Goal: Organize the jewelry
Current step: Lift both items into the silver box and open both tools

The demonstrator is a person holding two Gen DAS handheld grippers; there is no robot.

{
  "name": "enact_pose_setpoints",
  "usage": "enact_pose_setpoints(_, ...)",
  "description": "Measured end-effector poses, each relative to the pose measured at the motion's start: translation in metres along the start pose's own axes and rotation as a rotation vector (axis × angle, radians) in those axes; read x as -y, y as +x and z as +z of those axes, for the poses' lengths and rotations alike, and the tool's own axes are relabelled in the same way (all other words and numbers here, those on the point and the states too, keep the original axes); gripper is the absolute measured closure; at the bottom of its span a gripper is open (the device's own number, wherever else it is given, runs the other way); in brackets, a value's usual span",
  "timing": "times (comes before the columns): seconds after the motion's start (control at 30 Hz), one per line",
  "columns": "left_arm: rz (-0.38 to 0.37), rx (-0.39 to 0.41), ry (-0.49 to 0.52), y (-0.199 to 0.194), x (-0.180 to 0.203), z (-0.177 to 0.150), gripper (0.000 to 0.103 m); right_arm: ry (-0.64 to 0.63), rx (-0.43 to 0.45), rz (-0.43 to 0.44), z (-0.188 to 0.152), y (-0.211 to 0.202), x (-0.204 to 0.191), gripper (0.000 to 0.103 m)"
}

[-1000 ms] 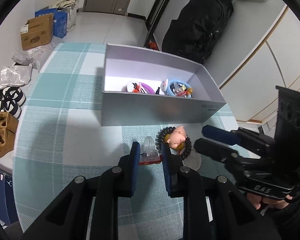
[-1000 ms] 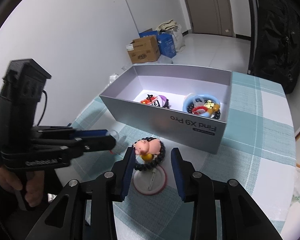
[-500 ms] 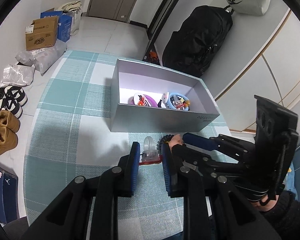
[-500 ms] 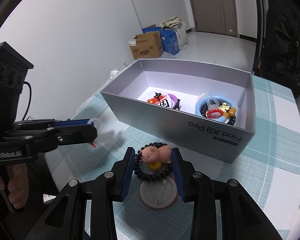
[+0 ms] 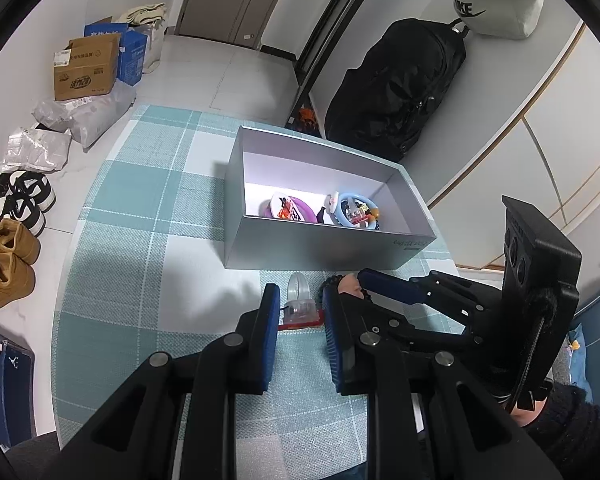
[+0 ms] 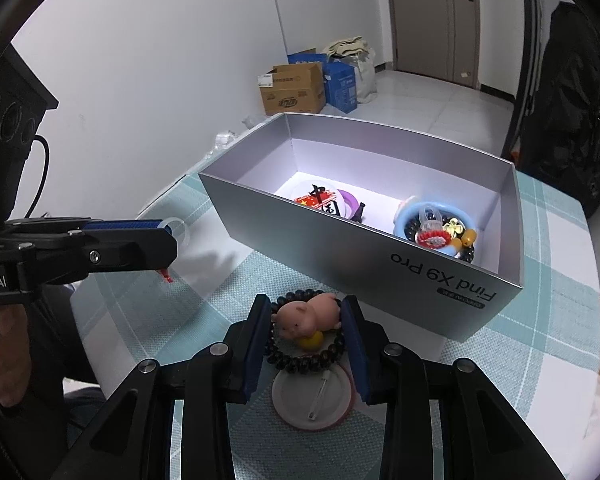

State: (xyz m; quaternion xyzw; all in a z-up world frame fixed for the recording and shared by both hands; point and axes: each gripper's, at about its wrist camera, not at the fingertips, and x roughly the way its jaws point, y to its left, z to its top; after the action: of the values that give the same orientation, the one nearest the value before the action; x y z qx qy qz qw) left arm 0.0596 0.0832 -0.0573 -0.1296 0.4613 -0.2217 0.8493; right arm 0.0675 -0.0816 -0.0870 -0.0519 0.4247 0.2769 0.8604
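A grey box [image 5: 320, 252] [image 6: 380, 252] stands on the checked tablecloth and holds a purple ring, a badge and a blue ring with beads [image 6: 436, 228]. My right gripper [image 6: 306, 320] is shut on a pink pig charm [image 6: 306, 316] on a black bead bracelet [image 6: 300, 360], above a round pin badge [image 6: 312, 400]. My left gripper [image 5: 300, 308] is open around a clear ring with a red base [image 5: 300, 300]. The right gripper's fingers [image 5: 392, 288] hide most of the bracelet in the left wrist view.
The table edge [image 5: 60, 320] curves at the left. Shoes [image 5: 8, 256], bags and cardboard boxes [image 5: 84, 72] lie on the floor beyond. A black backpack [image 5: 396, 84] hangs by the wall behind the box.
My right gripper has moved forward and closed its fingers onto the pig charm and bracelet. My left gripper has stayed over the clear ring, slightly higher.
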Motion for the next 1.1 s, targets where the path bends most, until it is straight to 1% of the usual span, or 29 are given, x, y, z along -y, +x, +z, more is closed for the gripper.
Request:
enact_pose_setpoints(0.27,-0.003,0.015,0.0,-0.002,0.001,0.0,0.086,0.038,0.032,0.018,0.002,-0.006,0.005,0.072)
enact_pose_setpoints(0.43,-0.007,0.018,0.002,-0.002,0.003,0.001,0.086,0.058,0.062,0.051,0.001,-0.018,0.006,0.072)
enact_pose_setpoints(0.53,-0.015,0.026,0.013,-0.003,0.007,0.003,0.086,0.068,0.098,0.077,0.003,-0.03,0.006,0.072)
enact_pose_setpoints(0.67,-0.047,0.054,0.018,-0.008,0.011,0.007,0.086,0.087,0.142,0.108,0.006,-0.042,0.007,0.072)
enact_pose_setpoints(0.8,-0.079,0.095,0.019,-0.01,0.015,0.017,0.086,0.08,0.221,0.125,0.013,-0.06,0.009,0.072)
enact_pose_setpoints(0.87,-0.089,0.11,0.022,-0.01,0.017,0.022,0.086,0.083,0.244,0.129,0.017,-0.064,0.01,0.072)
enact_pose_setpoints(1.1,-0.099,0.112,0.025,0.005,0.023,0.042,0.086,0.136,0.292,0.136,0.029,-0.073,0.029,0.072)
